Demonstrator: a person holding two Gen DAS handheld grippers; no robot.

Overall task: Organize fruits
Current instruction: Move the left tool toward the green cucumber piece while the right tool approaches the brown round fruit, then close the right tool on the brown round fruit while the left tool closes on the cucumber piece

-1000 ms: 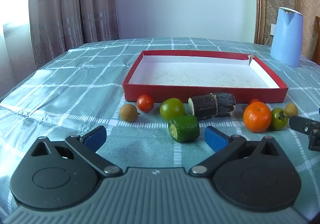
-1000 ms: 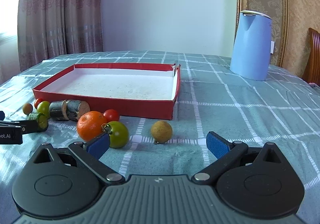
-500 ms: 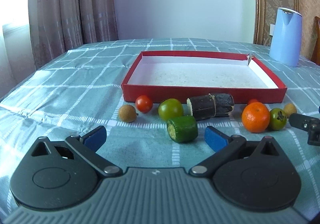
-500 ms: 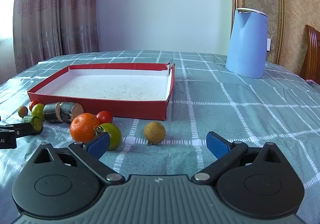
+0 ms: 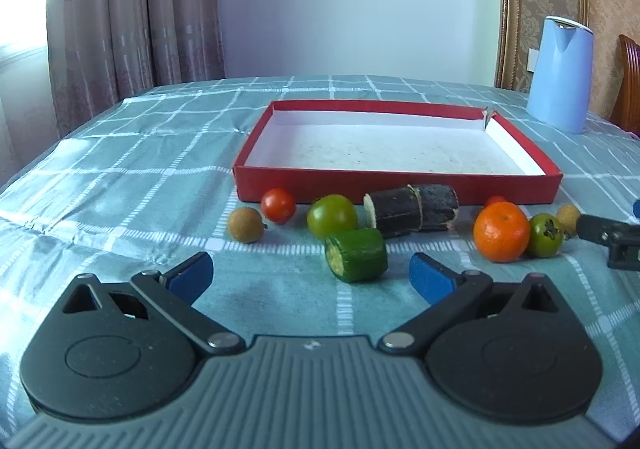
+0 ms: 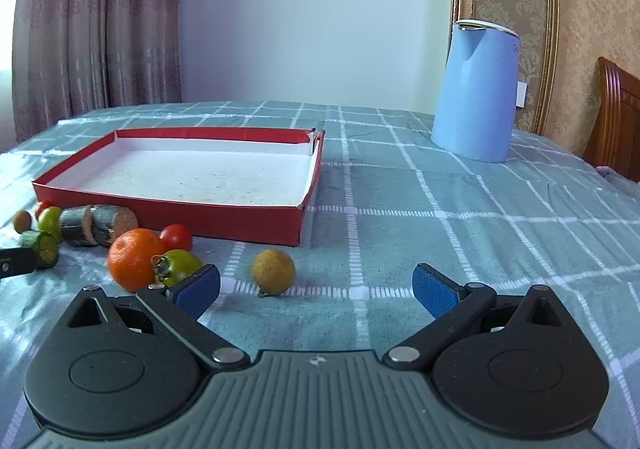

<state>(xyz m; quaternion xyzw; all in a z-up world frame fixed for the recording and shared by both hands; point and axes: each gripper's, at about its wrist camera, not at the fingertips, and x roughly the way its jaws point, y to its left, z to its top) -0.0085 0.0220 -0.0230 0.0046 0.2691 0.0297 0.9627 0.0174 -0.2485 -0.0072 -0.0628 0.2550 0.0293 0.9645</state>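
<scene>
Both cameras sit low over the worktop (image 5: 120, 153), each looking forward past its own claw toward the far wall. The left view faces the red tray (image 5: 396, 187) squarely from close by; the right view stands further right. Both take in the tray, the orange (image 6: 136, 264) and the blue kettle (image 6: 476, 89).

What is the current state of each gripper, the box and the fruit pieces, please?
left gripper: open, holding nothing
right gripper: open, holding nothing
red box: open-topped, empty
cucumber piece: cut, lying on its side on the tablecloth
sugarcane piece: cut, lying on its side against the box
orange: whole, outside the box
kettle: upright, lid closed
</scene>
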